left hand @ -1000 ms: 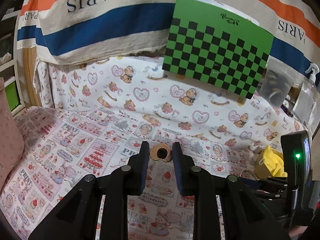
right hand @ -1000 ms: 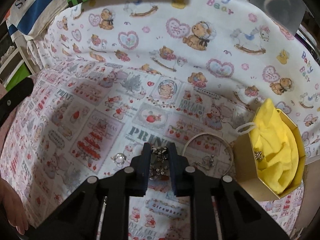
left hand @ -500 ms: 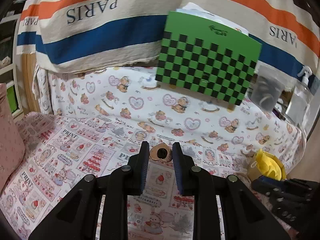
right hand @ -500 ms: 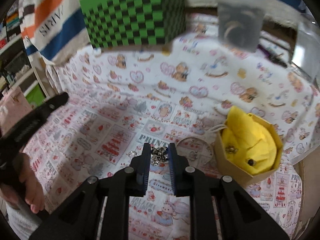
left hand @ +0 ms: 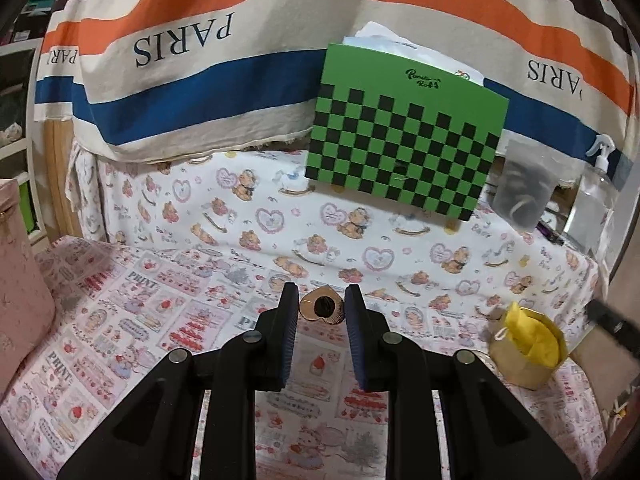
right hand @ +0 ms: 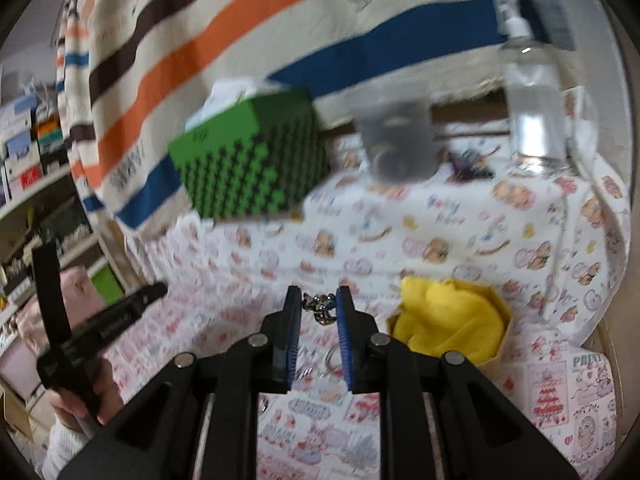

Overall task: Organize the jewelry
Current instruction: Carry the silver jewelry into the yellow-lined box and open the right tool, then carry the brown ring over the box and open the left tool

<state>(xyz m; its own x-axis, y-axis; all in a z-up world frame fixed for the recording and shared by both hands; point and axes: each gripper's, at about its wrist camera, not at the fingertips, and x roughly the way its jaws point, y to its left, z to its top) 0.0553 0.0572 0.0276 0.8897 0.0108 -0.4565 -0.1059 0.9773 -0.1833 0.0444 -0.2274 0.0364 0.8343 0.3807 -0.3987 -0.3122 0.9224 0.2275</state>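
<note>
One silvery, knotted jewelry piece (right hand: 319,307) pinched in right gripper (right hand: 318,304)

1. We see the box (left hand: 404,148) checkered green and black.
2. We've got the hanging cloth (left hand: 240,72) striped cream, orange, blue and dark brown.
3. We spot bright yellow fabric (right hand: 448,322) in a tan paper bag (left hand: 520,372).
4. We note the tablecloth (left hand: 120,320), white with pink-and-red prints, bears and hearts behind.
</note>
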